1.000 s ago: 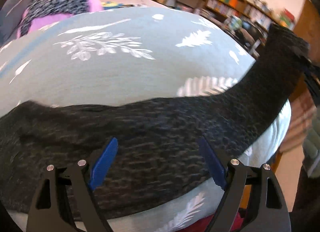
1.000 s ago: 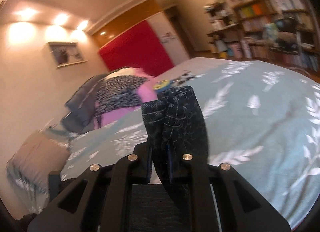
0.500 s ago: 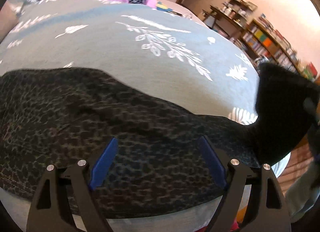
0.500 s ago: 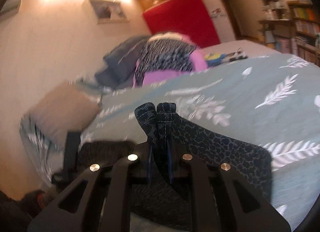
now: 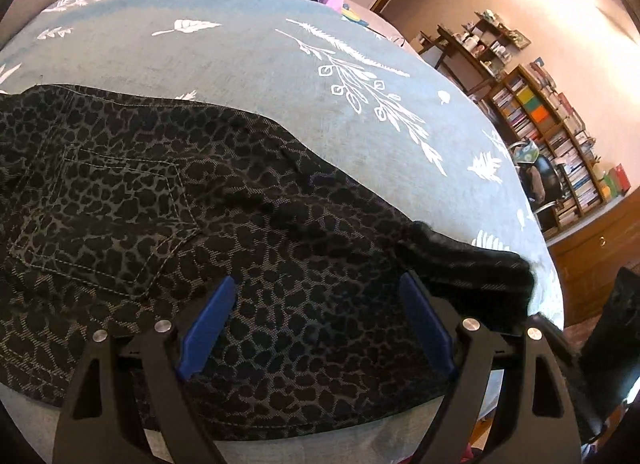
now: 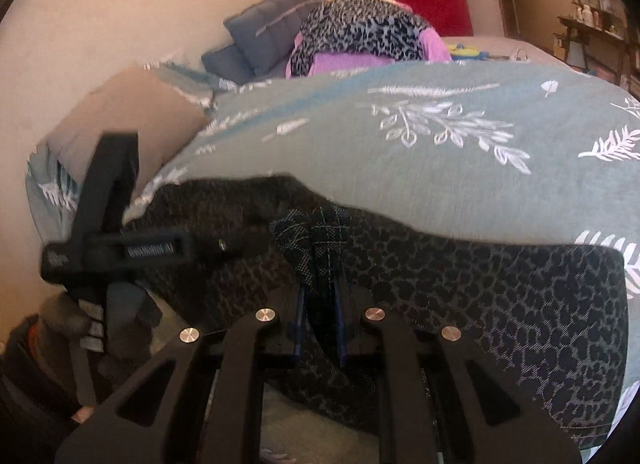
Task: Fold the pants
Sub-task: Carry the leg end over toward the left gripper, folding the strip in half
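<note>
Dark leopard-print pants (image 5: 248,200) lie flat on the grey-green leaf-print bedspread (image 5: 248,56), back pocket up. My left gripper (image 5: 316,304) hangs just above them, open, its blue pads (image 5: 208,316) wide apart with nothing pinched. In the right wrist view, my right gripper (image 6: 318,296) is shut on the bunched leg ends (image 6: 316,240), held low over the pants (image 6: 500,304) beside the left gripper (image 6: 100,240). In the left wrist view the carried leg end (image 5: 464,264) shows blurred at the right.
A heap of leopard and pink clothes (image 6: 360,36) and grey pillows (image 6: 272,32) lie at the head of the bed. A beige pillow (image 6: 132,112) sits at the left edge. Bookshelves (image 5: 560,136) stand beyond the bed's far side.
My right gripper has carried the leg ends down and across the bed, over the rest of the pants. My left gripper slid along the pants toward the pocket area, staying open.
</note>
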### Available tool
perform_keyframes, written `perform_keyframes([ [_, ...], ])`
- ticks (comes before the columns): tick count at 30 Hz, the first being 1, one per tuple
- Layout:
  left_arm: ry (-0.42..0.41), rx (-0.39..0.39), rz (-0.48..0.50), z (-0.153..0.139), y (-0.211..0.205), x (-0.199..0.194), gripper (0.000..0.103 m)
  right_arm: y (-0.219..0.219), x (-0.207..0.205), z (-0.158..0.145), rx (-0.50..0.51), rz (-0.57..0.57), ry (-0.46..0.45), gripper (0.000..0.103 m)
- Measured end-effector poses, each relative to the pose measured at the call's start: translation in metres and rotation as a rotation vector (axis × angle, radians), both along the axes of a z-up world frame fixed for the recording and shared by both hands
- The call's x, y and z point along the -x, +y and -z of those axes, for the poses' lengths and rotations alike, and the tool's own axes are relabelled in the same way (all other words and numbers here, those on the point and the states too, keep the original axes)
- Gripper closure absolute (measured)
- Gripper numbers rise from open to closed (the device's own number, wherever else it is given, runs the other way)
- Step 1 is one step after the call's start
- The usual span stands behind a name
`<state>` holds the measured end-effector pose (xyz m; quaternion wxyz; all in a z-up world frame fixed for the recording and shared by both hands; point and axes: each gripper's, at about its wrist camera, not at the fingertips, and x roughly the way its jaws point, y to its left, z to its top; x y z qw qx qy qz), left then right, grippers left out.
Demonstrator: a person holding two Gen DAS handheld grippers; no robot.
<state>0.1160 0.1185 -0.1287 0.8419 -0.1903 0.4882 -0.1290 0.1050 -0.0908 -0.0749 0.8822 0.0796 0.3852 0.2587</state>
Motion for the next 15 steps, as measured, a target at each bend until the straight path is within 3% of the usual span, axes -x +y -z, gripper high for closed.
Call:
perform_keyframes([
  [5,0.010,-0.003,0.021,0.000,-0.007,-0.002,0.017,-0.001,0.000,0.020,0.001,-0.030,0.066,0.084],
  [7,0.020,0.006,0.023,0.000,-0.009,-0.005,0.017,-0.001,0.004,0.024,-0.001,-0.048,0.077,0.078],
  [9,0.034,0.017,0.031,0.002,-0.011,-0.009,0.017,0.000,0.005,0.028,-0.006,-0.072,0.085,0.064],
  [15,0.051,0.004,0.071,0.002,-0.026,-0.013,0.014,0.004,0.016,0.037,-0.015,-0.138,0.101,0.061],
])
